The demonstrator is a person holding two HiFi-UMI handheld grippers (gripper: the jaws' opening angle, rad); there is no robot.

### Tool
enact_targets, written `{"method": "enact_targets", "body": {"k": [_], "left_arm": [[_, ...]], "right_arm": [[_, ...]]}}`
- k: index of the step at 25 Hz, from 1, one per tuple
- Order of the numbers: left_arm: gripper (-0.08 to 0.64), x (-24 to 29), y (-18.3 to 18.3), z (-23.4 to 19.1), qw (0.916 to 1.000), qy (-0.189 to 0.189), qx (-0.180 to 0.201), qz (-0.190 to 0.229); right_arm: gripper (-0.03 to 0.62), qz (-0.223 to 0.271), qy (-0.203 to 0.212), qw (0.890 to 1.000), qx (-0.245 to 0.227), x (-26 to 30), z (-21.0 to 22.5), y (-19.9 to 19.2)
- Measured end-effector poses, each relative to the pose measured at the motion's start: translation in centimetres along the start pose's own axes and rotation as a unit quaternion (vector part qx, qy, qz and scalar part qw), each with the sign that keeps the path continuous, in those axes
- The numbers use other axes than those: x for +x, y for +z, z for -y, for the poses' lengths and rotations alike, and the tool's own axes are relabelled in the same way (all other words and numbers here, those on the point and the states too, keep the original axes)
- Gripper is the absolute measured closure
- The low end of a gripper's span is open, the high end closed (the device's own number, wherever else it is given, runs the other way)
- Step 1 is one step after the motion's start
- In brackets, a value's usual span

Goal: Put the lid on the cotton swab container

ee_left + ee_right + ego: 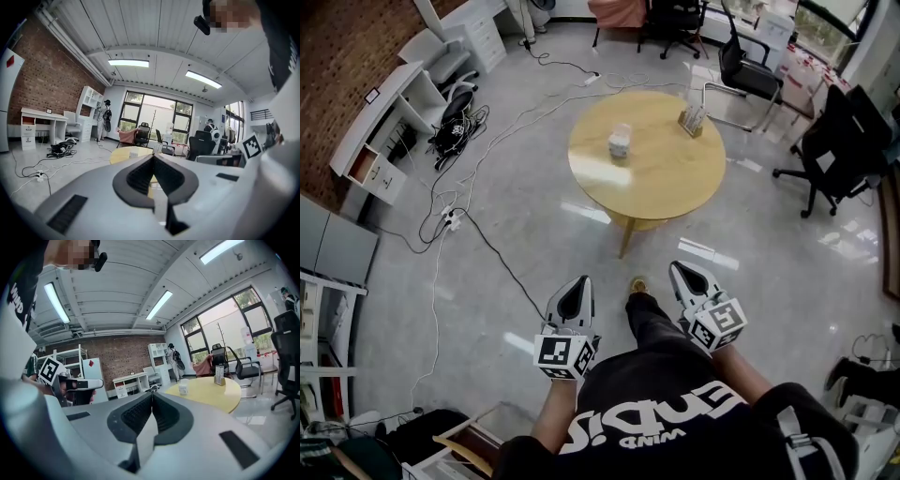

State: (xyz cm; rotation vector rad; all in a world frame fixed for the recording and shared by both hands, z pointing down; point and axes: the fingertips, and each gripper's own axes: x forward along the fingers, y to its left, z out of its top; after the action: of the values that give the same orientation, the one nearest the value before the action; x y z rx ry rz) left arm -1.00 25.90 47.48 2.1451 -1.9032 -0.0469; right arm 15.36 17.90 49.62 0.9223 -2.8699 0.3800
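Note:
The cotton swab container point(620, 142) is a small pale tub standing on the round yellow table point(666, 178), far ahead of me; a separate lid cannot be made out. In the right gripper view the container point(183, 387) shows on the table point(213, 391) beyond the jaws. Both grippers are held close to my body, well short of the table. My left gripper point(578, 282) is shut and holds nothing, as is my right gripper point(683, 270). The left gripper view shows its jaws point(153, 157) pressed together, with the table's edge point(126, 153) behind.
A small upright stand point(692, 120) sits at the table's far right. Black office chairs point(748, 67) stand behind and to the right. Cables and a power strip point(450, 220) trail across the floor on the left, near white desks point(389, 122). A person stands at the far windows point(106, 119).

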Motion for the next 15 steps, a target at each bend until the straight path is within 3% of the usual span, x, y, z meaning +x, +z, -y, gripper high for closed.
{"method": "enact_targets", "body": {"k": [8,15], "left_arm": [[0.549,8.2,3.4,-2.4,0.9999,-0.007,-0.009,0.002],[0.549,15.8,6.6,-3.8,0.9991,-0.036,-0.019,0.011]], "right_arm": [[0.589,-0.004,0.010,1.000,-0.001,6.1,4.8,3.8],[0.589,-0.006,0.015,1.000,0.000,11.9,10.2,6.9]]}}
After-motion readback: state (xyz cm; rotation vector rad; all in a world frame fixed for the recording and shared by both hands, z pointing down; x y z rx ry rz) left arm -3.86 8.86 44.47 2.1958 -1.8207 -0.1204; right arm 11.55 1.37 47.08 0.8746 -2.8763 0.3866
